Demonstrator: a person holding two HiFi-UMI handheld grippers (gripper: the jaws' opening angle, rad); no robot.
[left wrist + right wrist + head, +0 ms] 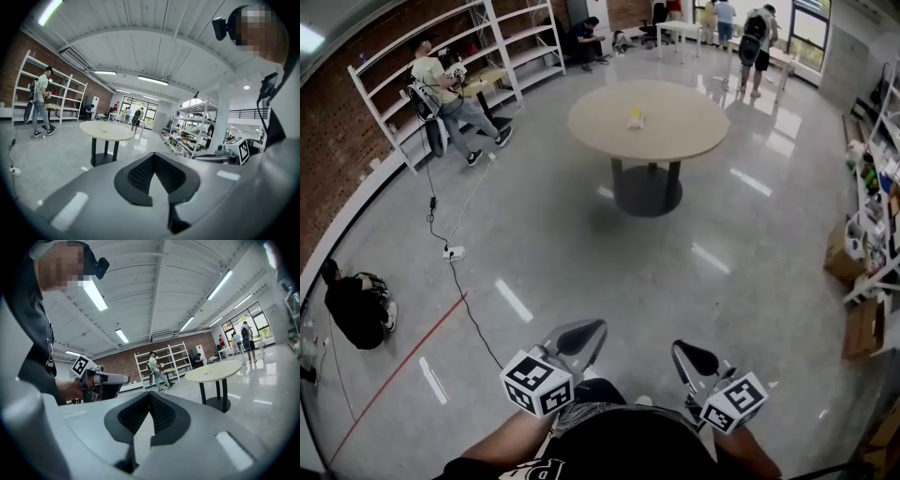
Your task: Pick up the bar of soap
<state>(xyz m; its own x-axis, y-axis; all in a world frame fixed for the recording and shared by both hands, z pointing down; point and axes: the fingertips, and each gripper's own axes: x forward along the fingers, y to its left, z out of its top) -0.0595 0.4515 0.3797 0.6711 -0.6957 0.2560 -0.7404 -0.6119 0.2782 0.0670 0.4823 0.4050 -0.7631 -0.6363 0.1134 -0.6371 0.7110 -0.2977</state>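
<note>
We are finding almost no text that can be read. At the bottom of the head view, the person's black shirt [619, 436] is showing part of a big white letter [546, 467], maybe "P" or "R", cut off by the picture edge. In the right gripper view, small white print [49, 363] on the shirt is beginning with "Fa"; the rest we cannot tell. The marker cube [536, 382] on the left hand-held gripper [586, 333] and the second cube [734, 401] on the right hand-held gripper [686, 354] are carrying only black-and-white square patterns, not letters or numbers.

A round table [649, 122] is placed at upper centre of the frame, with the bar of soap [636, 116] on it. The left gripper [586, 332] and right gripper [686, 354] are held at bottom centre.
</note>
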